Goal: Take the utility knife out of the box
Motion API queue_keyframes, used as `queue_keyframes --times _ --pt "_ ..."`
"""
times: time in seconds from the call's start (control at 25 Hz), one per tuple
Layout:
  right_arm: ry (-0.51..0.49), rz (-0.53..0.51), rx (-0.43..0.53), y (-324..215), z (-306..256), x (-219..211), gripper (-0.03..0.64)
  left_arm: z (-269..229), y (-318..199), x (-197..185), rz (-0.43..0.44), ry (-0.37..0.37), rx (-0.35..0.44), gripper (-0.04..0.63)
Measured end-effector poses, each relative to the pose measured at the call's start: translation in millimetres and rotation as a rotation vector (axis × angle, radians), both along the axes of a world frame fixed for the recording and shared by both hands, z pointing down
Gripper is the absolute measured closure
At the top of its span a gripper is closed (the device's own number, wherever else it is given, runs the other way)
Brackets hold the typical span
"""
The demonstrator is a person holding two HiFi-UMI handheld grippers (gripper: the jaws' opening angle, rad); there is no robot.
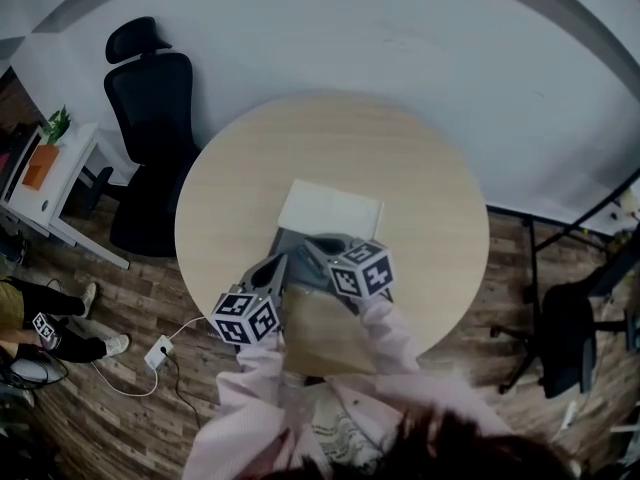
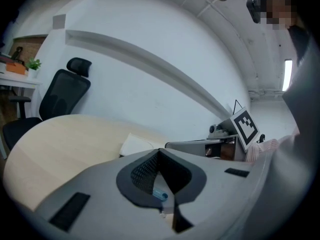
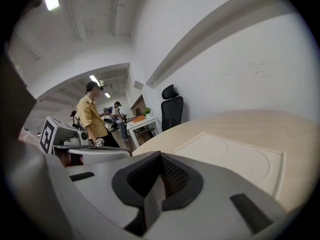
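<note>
Barely started tbh. My left claw (image 1: 276, 266) and right claw (image 1: 316, 245) are both clamped shut beside the white box (image 1: 330, 208), mid-desk (image 1: 420, 168). Box looks closed, so the utility knife is presumably still inside.

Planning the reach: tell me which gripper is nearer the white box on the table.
Right. The right gripper points at the white box from just short of its near edge. The left gripper hangs further back, off its near left corner.

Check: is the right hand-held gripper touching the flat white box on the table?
Cannot tell. The right gripper view shows the shut right hand-held gripper before the flat white box, but no plain contact or gap.
</note>
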State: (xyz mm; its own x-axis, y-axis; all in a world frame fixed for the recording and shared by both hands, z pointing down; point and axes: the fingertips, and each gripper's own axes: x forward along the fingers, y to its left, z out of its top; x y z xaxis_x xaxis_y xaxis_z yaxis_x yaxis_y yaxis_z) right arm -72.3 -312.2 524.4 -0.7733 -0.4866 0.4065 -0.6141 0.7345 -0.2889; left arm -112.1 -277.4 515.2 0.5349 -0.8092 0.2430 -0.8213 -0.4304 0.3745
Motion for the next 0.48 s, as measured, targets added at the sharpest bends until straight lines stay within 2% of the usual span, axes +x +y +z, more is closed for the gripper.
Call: queue_keyframes --times 0.48 --pt "0.102 -0.026 -0.113 -1.3 40.7 -6.7 0.62 21.3 0.8 -2.0 0.031 0.027 -0.069 0.586"
